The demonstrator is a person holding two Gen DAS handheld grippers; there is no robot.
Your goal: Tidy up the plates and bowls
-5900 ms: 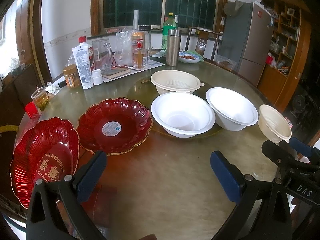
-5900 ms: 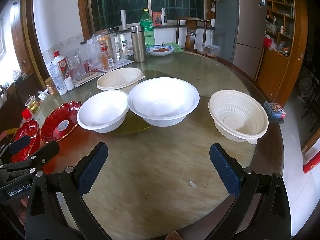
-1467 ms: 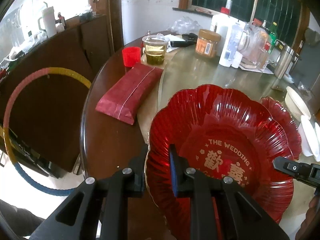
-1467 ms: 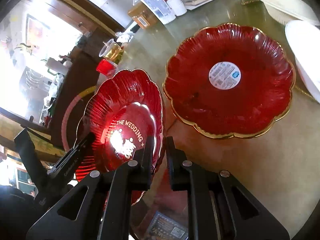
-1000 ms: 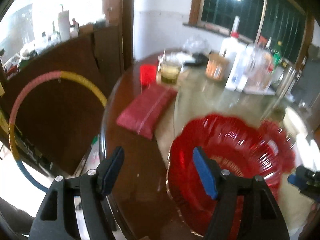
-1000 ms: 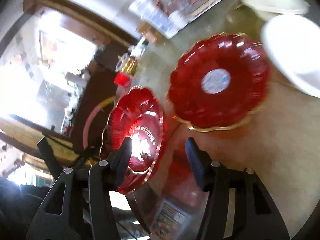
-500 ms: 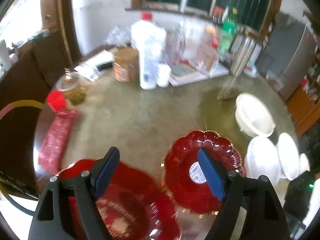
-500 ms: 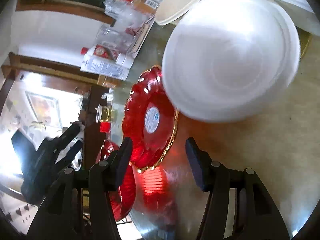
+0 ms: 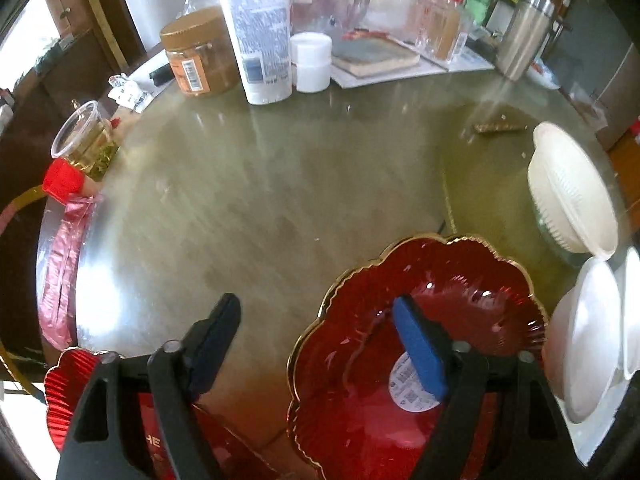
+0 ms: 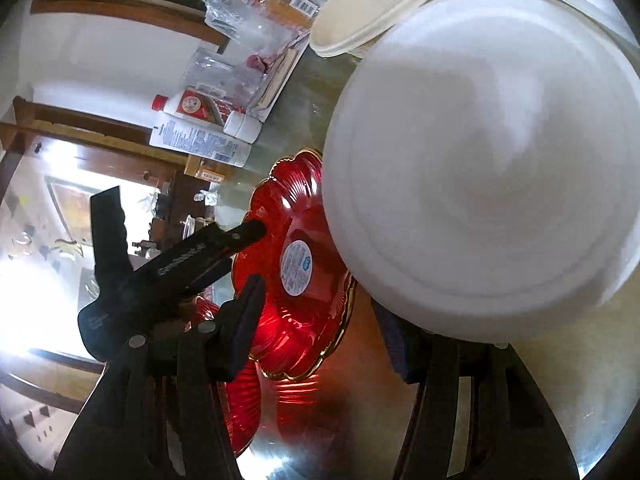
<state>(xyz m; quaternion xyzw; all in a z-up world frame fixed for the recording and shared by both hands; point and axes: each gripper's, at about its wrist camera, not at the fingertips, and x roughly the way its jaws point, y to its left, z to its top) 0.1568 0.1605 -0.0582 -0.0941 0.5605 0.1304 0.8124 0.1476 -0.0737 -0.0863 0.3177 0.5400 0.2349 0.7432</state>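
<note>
Over the round table [image 9: 280, 208], both grippers hang above the red plates with nothing gripped.

The left gripper [image 9: 316, 332], its jaws half open and just narrowed, straddles the gold rim of the stickered red plate [image 9: 460, 292]: one finger inside it, one over bare table. The lettered red plate [image 9: 68, 376] lies at the table's near edge. The right gripper [image 10: 324, 320] stands half open beside the same stickered plate, the white bowl [image 10: 480, 152] just past its fingers; no pad presses anything.
</note>
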